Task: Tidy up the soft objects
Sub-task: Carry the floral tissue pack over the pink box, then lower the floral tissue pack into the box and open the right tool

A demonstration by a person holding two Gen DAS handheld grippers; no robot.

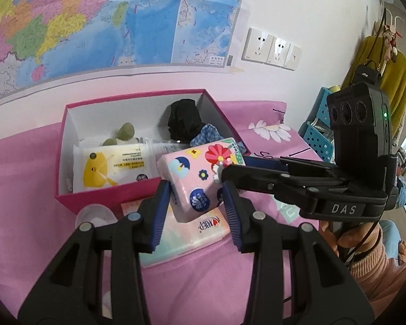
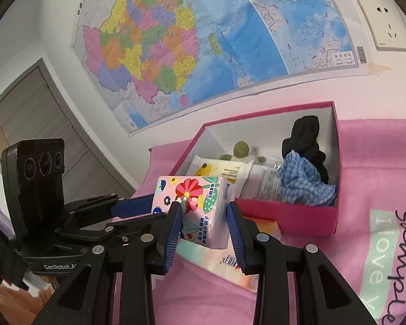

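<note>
Fingers point(image 1: 162, 203) of the left gripper point(image 1: 196, 192) pinch the pink flower-print soft tissue pack point(image 1: 200, 178) on both sides, closed on it. The right gripper point(image 2: 204, 214) flanks the same pack; its left finger looks touching, its right pad shows a slim gap, so cannot tell whether it grips.

The pack is held off the pink bedspread point(image 1: 27, 189), just above the pastel flat tissue pack point(image 1: 192, 235) and right at the near wall of the magenta cardboard box point(image 1: 105, 195). The box already holds a yellow-print wipes pack point(image 1: 113, 168), a black bundled cloth point(image 1: 182, 120), a blue checked cloth point(image 1: 208, 134) and a green plush toy point(image 1: 125, 132).

Judgement: the step is placing the pack in the box. Lift it over the near wall, aim for the gap between the wipes and the cloths, keep the squeeze light since soft packs deform, and release low. Risk: catching the box edge and shoving the box.
</note>
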